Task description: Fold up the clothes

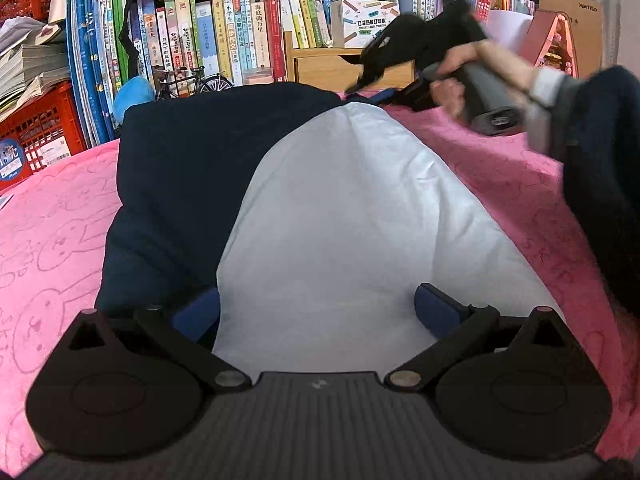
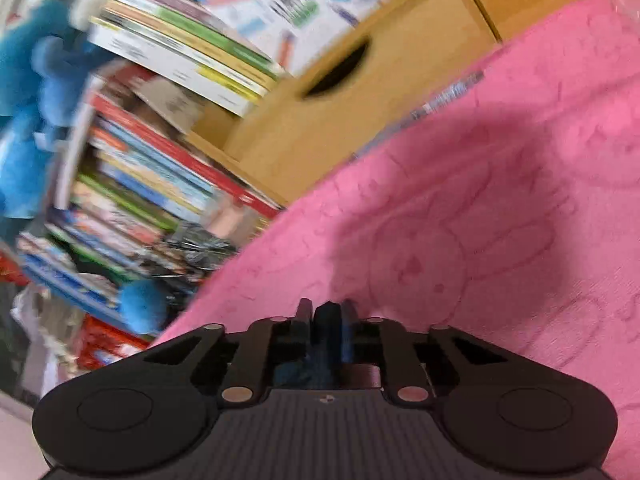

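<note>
Left wrist view, my left gripper (image 1: 318, 312) wide over the white garment's (image 1: 340, 216) near edge, right gripper (image 2: 325, 322) pinching dark fabric (image 2: 327, 332), pink blanket (image 2: 500, 200) open beyond.

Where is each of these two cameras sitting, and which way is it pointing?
Left wrist: on the left gripper, facing the white and navy garment and bookshelf; its open fingers, plus the person's hand with the right gripper.
Right wrist: on the right gripper, tilted, facing the bookshelf; its fingers nearly together on dark cloth.
Shared: pink embossed blanket, wooden drawer box.
</note>
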Available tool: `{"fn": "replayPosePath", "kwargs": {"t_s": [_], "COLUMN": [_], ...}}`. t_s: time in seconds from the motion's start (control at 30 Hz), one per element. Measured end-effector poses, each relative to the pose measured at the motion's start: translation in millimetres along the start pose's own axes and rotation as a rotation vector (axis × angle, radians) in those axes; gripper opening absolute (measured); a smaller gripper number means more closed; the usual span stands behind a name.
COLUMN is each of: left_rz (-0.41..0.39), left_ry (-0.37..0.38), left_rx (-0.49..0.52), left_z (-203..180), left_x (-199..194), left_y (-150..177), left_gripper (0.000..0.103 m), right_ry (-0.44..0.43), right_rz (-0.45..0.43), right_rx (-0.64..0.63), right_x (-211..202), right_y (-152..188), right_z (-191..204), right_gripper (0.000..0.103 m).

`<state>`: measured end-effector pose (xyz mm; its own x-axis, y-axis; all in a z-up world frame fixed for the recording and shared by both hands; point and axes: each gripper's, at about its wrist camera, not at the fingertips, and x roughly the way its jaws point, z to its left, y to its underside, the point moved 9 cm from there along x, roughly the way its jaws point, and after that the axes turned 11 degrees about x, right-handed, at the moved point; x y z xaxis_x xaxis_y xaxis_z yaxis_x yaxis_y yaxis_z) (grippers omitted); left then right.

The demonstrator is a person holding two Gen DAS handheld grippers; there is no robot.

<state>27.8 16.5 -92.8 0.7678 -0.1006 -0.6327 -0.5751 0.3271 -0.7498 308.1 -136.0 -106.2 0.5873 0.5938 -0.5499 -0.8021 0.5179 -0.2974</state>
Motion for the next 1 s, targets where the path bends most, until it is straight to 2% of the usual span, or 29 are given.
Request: {"fn": "replayPosePath", "kwargs": {"t_s": [0.03, 0.1, 0.17, 0.27, 0.3, 0.33, 0.37, 0.43, 0.47, 0.5, 0.53, 0.57, 0.6, 0.7, 0.8, 0.87, 0.9, 0.93, 1.0], "left_rz": [0.000, -0.001, -0.001, 0.000, 0.000, 0.000, 0.000, 0.001, 0.002, 0.002, 0.002, 0.003, 0.003, 0.003, 0.007, 0.008, 0.008, 0.007, 0.004], "left_ry": [0.000, -0.001, -0.005, -0.015, -0.019, -0.022, -0.024, -0.027, -0.031, -0.037, -0.044, -0.051, -0.056, -0.050, -0.038, -0.036, -0.035, -0.030, -0.020], "left_rx": [0.000, 0.000, 0.001, 0.007, 0.009, 0.010, 0.012, 0.012, 0.010, 0.008, 0.006, 0.003, 0.002, 0.000, -0.014, -0.017, -0.019, -0.021, -0.027], "left_z": [0.2, 0.4, 0.4, -0.3, -1.0, -1.0, -0.8, -0.4, 0.2, 1.0, 1.7, 2.5, 3.1, 3.4, 7.0, 8.0, 8.3, 9.6, 11.5], "left_x": [0.1, 0.4, 0.6, 0.1, -0.6, -1.1, -1.4, -2.2, -2.8, -3.2, -3.7, -4.1, -4.5, -5.0, -5.6, -6.5, -6.9, -7.7, -10.5], "left_y": [0.0, 0.1, -0.1, -0.1, -0.2, -0.4, -0.9, -1.0, -0.9, -0.7, -0.5, -0.3, -0.2, -0.6, -0.8, -1.3, -1.5, -1.7, -1.3], "left_gripper": [0.103, 0.103, 0.103, 0.103, 0.103, 0.103, 0.103, 0.103, 0.103, 0.103, 0.103, 0.103, 0.103, 0.103, 0.103, 0.103, 0.103, 0.103, 0.103], "right_ry": [-0.020, -0.040, -0.047, -0.069, -0.077, -0.083, -0.076, -0.029, 0.007, 0.035, 0.059, 0.070, 0.061, 0.012, 0.004, 0.002, 0.002, 0.000, 0.007], "right_rz": [-0.004, 0.001, 0.020, 0.120, 0.155, 0.192, 0.232, 0.311, 0.333, 0.337, 0.331, 0.337, 0.349, 0.381, 0.317, 0.289, 0.288, 0.300, 0.293], "right_rx": [-0.038, -0.185, -0.348, -0.628, -0.717, -0.793, -0.855, -0.946, -0.980, -1.010, -1.033, -1.033, -1.010, -0.921, -0.967, -0.954, -0.922, -0.878, -0.786], "right_x": [-12.6, -40.2, -64.0, -81.7, -86.5, -85.5, -77.8, -51.3, -32.1, -15.0, 3.0, 20.0, 32.4, 58.8, 76.6, 89.8, 94.7, 96.8, 93.0], "right_y": [3.2, 23.9, 51.9, 125.5, 149.2, 170.1, 187.4, 213.6, 221.4, 224.7, 225.9, 225.4, 223.0, 214.9, 211.1, 205.5, 200.2, 194.4, 181.4], "right_z": [8.1, 31.0, 54.9, 91.0, 102.4, 112.9, 120.8, 131.7, 134.3, 137.3, 141.2, 144.9, 149.8, 160.6, 165.0, 168.0, 167.2, 165.8, 162.0], "right_gripper": [0.042, 0.051, 0.052, 0.050, 0.044, 0.030, 0.024, 0.019, 0.018, 0.012, 0.010, 0.002, 0.000, 0.000, 0.000, 0.000, 0.006, 0.007, 0.029]}}
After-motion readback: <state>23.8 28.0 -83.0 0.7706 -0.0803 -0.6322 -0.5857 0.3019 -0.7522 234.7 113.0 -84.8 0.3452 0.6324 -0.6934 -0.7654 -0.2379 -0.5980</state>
